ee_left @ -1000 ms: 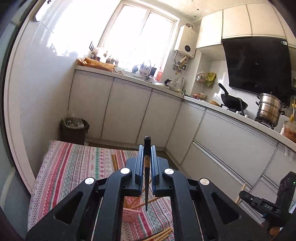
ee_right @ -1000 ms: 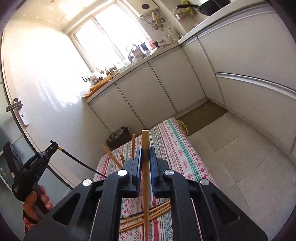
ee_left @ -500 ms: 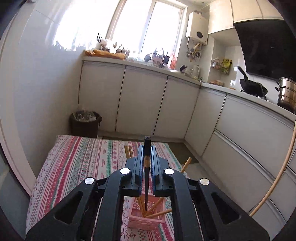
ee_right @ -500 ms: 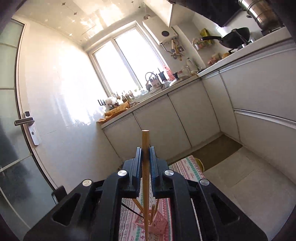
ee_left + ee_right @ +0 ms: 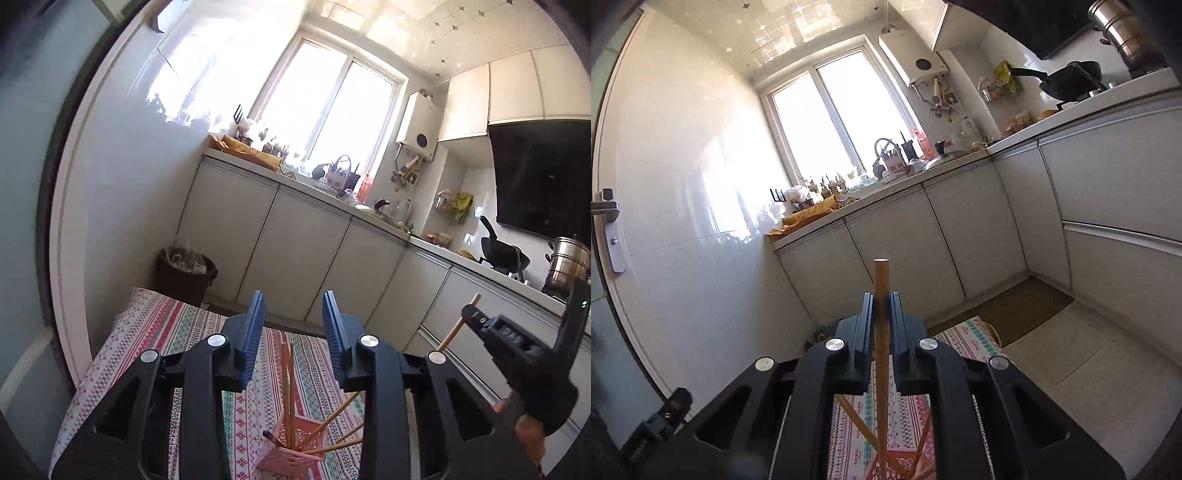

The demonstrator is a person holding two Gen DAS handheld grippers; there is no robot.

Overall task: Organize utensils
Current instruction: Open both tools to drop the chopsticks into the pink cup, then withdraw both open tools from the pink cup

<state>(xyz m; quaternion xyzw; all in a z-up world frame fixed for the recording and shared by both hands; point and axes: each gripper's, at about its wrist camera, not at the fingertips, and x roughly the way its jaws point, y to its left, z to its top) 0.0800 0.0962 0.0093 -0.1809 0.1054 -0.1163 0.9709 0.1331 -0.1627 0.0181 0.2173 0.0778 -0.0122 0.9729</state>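
The left gripper (image 5: 293, 314) had just been opening, nothing between its jaws, above the pink plastic lattice basket (image 5: 291, 448); the right gripper (image 5: 881, 308) clamped a wooden chopstick (image 5: 881, 354).

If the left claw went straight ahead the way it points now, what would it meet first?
Probably nothing near. The left claw is open and empty, above the striped cloth and the pink basket, aimed at the white cupboard doors across the floor. Those look first in line, though depth is unclear.
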